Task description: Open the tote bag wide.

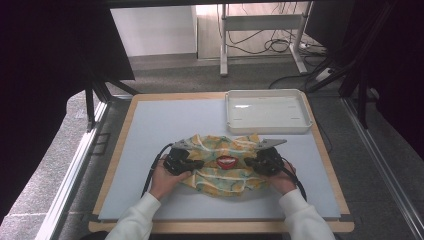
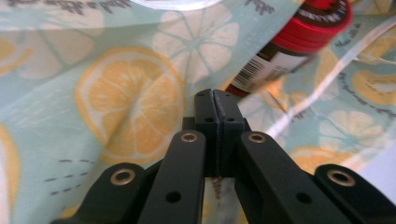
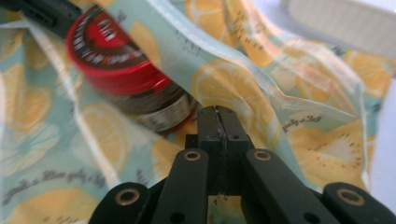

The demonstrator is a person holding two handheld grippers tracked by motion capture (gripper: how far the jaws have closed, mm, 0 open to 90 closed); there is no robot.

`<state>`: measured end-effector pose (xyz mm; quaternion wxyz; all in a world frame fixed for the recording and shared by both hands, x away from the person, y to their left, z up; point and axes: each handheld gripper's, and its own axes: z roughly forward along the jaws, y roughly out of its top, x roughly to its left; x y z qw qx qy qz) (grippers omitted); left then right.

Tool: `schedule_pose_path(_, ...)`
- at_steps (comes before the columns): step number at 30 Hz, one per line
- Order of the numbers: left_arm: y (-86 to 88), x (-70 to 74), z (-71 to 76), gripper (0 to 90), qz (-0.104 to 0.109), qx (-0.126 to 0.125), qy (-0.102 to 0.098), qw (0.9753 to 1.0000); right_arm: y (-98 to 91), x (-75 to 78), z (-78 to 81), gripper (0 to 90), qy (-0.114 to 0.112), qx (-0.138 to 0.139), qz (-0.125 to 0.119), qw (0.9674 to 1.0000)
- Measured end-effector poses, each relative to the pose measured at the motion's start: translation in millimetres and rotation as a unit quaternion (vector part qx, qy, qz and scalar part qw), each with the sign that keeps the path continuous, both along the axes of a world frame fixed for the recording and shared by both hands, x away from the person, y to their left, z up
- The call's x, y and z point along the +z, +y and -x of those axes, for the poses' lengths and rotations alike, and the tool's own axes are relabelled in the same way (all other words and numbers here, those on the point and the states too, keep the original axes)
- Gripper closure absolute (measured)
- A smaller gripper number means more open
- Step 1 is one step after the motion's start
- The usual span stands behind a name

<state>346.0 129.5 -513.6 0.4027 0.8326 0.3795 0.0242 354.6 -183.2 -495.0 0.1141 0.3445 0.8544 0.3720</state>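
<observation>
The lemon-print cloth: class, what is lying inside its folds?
A jar with a red lid lies on its side in the lemon-print cloth; its label and barcode show. The cloth covers its base.

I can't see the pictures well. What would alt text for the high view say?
A person's two hands each press a hand-held gripper, left and right, onto a lemon-print cloth bundled around a red-lidded jar at the near middle of a grey table. An empty white tray sits at the table's far right.
</observation>
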Motion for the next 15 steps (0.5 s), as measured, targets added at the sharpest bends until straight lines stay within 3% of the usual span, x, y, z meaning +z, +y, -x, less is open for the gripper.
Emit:
schedule_pose_path(6, 0.8, -4.3, -11.1, 90.0, -0.008, 0.007, 0.003, 0.9999, -1.5, -3.7, -15.1, 88.9, -0.005, -0.017, 0.0, 0.9998)
schedule_pose_path(10, -1.3, -8.8, -14.9, 90.0, -0.019, 0.011, 0.002, 0.9998, -1.2, -9.7, -21.3, 88.9, -0.008, -0.028, 0.021, 0.9994)
schedule_pose_path(15, 3.6, -12.0, -20.6, 90.0, -0.02, 0.022, 0.005, 0.9995, -1.6, -13.4, -30.2, 89.0, -0.008, -0.045, 0.028, 0.9986)
